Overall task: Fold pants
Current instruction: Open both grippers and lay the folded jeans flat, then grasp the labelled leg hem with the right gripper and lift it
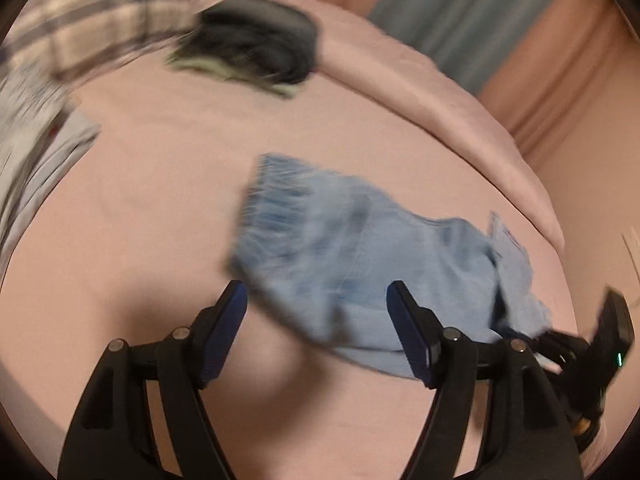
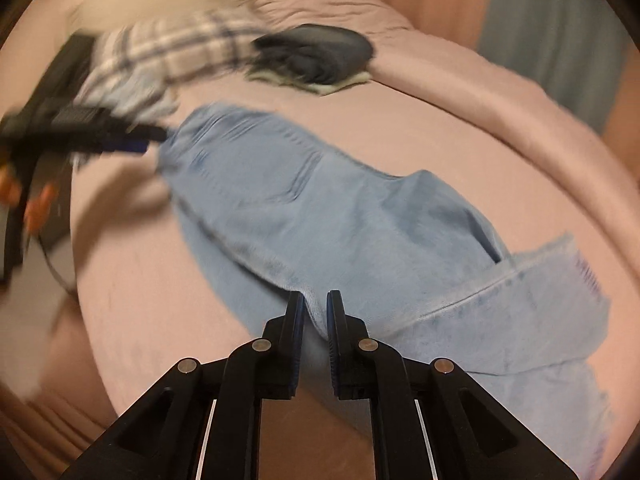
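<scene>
Light blue denim pants (image 2: 304,208) lie crumpled on a pink bed (image 2: 132,280); they also show in the left wrist view (image 1: 352,264). My right gripper (image 2: 316,300) is shut on a fold of the pants near their lower edge. My left gripper (image 1: 316,292) is open, its fingers on either side of the pants' near edge, holding nothing. In the right wrist view the left gripper (image 2: 156,136) sits at the waistband end at left. In the left wrist view the right gripper (image 1: 532,334) is at the far right on the fabric.
A dark folded garment (image 2: 316,52) on a pale cloth and a plaid garment (image 2: 160,56) lie at the far side of the bed. A rolled pink blanket edge (image 1: 460,128) runs along the right. Curtains (image 1: 472,12) hang behind.
</scene>
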`<state>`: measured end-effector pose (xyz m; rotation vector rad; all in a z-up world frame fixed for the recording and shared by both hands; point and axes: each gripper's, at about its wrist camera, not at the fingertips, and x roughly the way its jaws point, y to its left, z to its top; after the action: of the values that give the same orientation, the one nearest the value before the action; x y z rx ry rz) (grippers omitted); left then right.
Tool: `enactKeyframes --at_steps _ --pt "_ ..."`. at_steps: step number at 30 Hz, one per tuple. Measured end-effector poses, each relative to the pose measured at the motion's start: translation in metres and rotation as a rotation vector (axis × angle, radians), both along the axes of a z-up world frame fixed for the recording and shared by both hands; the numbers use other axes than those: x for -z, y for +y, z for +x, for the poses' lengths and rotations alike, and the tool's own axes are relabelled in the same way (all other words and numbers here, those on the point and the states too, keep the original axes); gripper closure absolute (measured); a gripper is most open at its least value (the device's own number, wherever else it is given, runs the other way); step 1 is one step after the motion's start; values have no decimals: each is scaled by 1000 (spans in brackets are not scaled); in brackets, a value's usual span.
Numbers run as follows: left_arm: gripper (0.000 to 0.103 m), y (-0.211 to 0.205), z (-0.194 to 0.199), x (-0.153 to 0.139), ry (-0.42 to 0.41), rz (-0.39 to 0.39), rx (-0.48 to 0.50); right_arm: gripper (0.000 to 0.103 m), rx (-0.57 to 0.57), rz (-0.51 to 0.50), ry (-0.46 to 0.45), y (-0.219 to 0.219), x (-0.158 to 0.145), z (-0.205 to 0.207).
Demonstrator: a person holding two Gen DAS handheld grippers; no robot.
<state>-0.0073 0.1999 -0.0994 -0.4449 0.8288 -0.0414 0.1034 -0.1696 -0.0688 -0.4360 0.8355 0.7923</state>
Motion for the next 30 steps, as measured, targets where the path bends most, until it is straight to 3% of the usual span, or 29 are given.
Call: enactKeyframes --at_steps 3,5,8,10,12,14,16,19,21,25,30 --pt "31 -33 13 -8 -32 -4 96 91 23 66 95 1 1 6" --pt "31 -53 23 -8 -41 -3 155 87 -7 58 145 4 4 1" --pt "31 -79 41 1 -26 -21 220 87 -1 -10 205 -1 25 -2" --pt "31 -97 54 16 15 -29 256 87 8 26 262 -12 30 1" --pt "31 -115 63 32 55 7 288 87 26 96 327 -27 27 5" --pt "31 -134 66 49 101 90 325 82 65 155 351 -45 19 11" --pt "29 -150 62 60 84 222 361 67 118 220 365 -66 10 22" --pt "26 -163 58 63 62 333 404 59 273 307 359 -106 -3 50" --pt "26 -163 60 61 73 329 402 59 386 298 342 -122 -4 72" --pt "27 -162 56 46 46 236 395 59 586 287 328 -143 -2 125" --pt "27 -202 49 39 -1 222 513 59 773 246 348 -153 13 200"
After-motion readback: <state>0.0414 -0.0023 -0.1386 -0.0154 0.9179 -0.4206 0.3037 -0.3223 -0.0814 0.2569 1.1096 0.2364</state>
